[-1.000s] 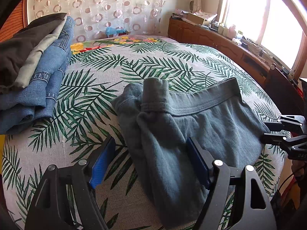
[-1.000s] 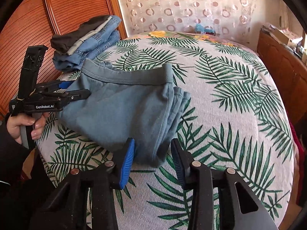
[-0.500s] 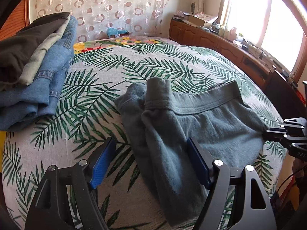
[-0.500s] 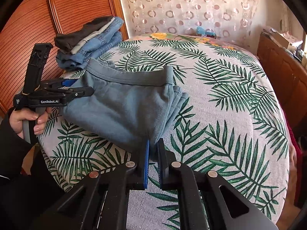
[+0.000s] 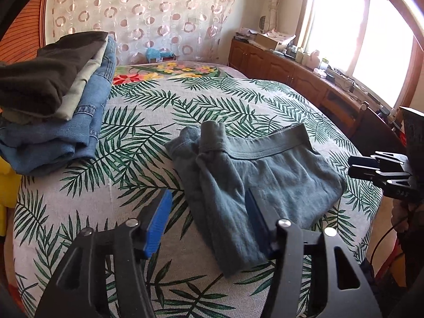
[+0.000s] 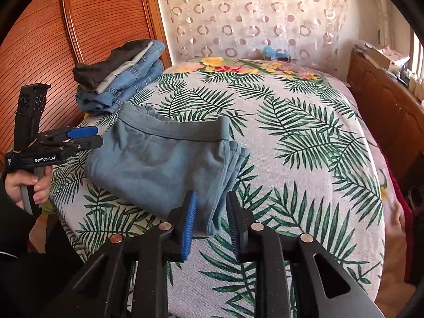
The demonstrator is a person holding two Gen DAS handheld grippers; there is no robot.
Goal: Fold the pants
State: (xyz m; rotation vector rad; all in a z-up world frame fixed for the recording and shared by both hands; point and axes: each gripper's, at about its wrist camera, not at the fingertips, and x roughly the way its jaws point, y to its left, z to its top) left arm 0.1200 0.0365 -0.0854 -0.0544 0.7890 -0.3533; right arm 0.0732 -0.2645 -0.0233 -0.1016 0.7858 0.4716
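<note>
The jaws of the left gripper (image 5: 208,222) stand apart and are closing, with the near edge of the grey-blue pants (image 5: 254,180) lying between them but no pad pressing on cloth. The jaws of the right gripper (image 6: 212,222) stand a little apart and are opening, the folded corner of the pants (image 6: 164,164) in the gap, not pinched.

The pants lie folded into a compact bundle near the front edge of the bed (image 5: 148,132), waistband toward the far side, well apart from the stack of folded jeans and dark clothes (image 5: 53,100).

The risk, as I judge it, is that the left pads catch only the top layer, so a lift would peel the fold open; or the right gripper drags the loose corner as it comes away and skews the bundle toward the bed's edge.

The bed wears a palm-leaf cover. Behind it hangs a curtain with rings (image 6: 251,21); a wooden sideboard (image 5: 291,71) runs beneath a bright window, and a slatted wooden panel (image 6: 106,18) stands by the stack.
</note>
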